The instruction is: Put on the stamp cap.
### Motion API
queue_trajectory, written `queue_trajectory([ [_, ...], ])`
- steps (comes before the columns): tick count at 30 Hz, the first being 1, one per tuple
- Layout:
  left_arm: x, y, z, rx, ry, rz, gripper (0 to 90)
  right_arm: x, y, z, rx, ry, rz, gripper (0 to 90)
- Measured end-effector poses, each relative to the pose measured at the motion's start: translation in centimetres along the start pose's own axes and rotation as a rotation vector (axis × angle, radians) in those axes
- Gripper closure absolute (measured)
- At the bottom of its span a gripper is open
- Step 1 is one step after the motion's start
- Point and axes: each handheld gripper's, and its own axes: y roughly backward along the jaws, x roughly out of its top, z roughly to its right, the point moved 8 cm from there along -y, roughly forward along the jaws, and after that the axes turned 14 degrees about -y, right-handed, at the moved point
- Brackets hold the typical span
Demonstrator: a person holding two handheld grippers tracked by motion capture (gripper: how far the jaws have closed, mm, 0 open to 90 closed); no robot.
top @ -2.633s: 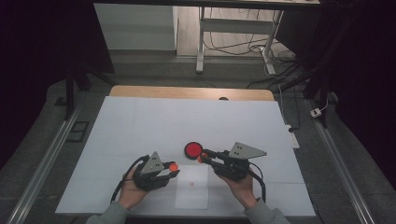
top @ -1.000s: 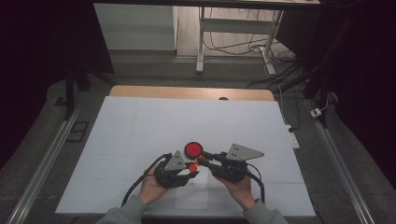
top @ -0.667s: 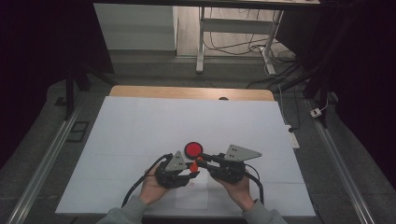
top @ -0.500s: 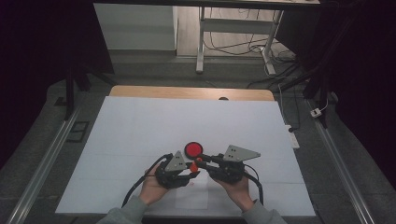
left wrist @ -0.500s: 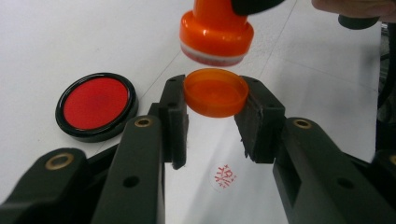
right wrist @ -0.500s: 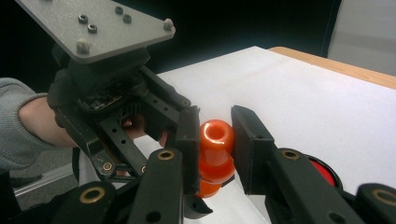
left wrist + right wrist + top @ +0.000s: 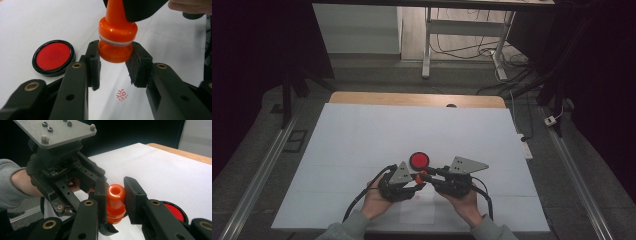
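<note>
Gripping the orange stamp (image 7: 115, 37) jointly, the left claw (image 7: 115, 65) having joined the right claw (image 7: 115, 195), both closed, beside the ink pad (image 7: 53, 57), suggesting a handover or cap removal.

Grey sleeves (image 7: 347, 226); black fingers (image 7: 93, 65), grey screwed plate (image 7: 53, 131).
</note>
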Motion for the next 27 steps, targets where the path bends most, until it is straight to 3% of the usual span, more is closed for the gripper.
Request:
queue_trajectory([
  [27,0.24,0.24,-0.04,0.007,0.003,0.015,64.4,-0.38,-0.29,-0.07,0.004,0.000,-0.013,72.3],
])
